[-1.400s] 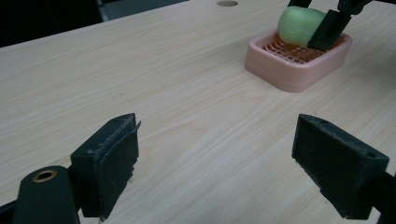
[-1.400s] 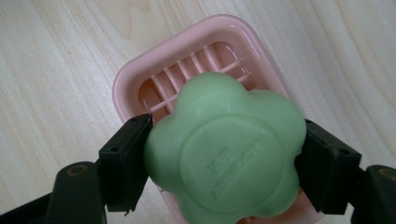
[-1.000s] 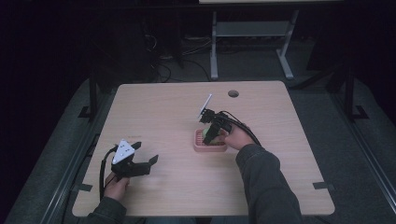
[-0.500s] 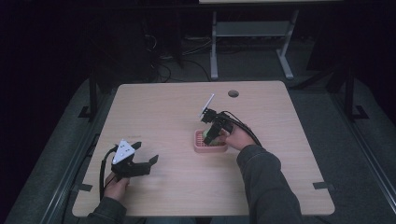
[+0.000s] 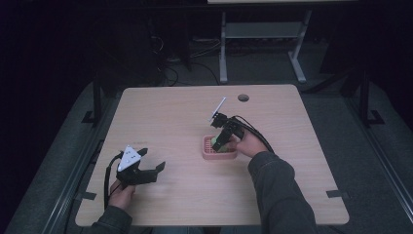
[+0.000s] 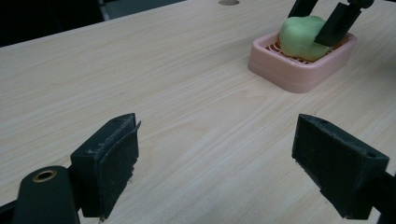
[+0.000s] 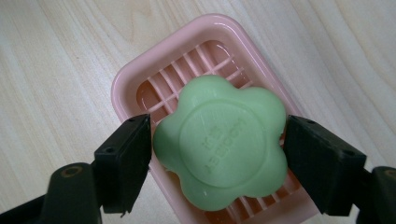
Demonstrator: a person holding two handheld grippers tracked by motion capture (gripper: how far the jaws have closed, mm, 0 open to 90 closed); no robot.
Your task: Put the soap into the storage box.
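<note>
We see the green flower-shaped bar of soap (image 7: pixel 220 142) lying on the ribbed floor of the pink plastic soap dish (image 7: pixel 140 79), which sits on the pale wooden surface (image 5: pixel 170 122) a little right of its middle. Our right gripper (image 7: pixel 217 161) reaches down over the dish, its two black fingers (image 7: pixel 123 163) standing one on either side of the soap: in the right gripper view the left pad touches the soap's edge, and the right pad sits just against the opposite lobe, though we cannot tell for certain whether that one presses on it. The soap lies between the pads, tilted slightly on the ribs, its stamped face turned up toward the camera. In the left gripper view the soap (image 6: pixel 301 37) rises above the dish rim (image 6: pixel 299 74). Our left gripper (image 5: pixel 139 170) rests well apart from the dish, near the front left edge of the surface, its fingers (image 6: pixel 107 163) spread wide with bare wood between them.
</note>
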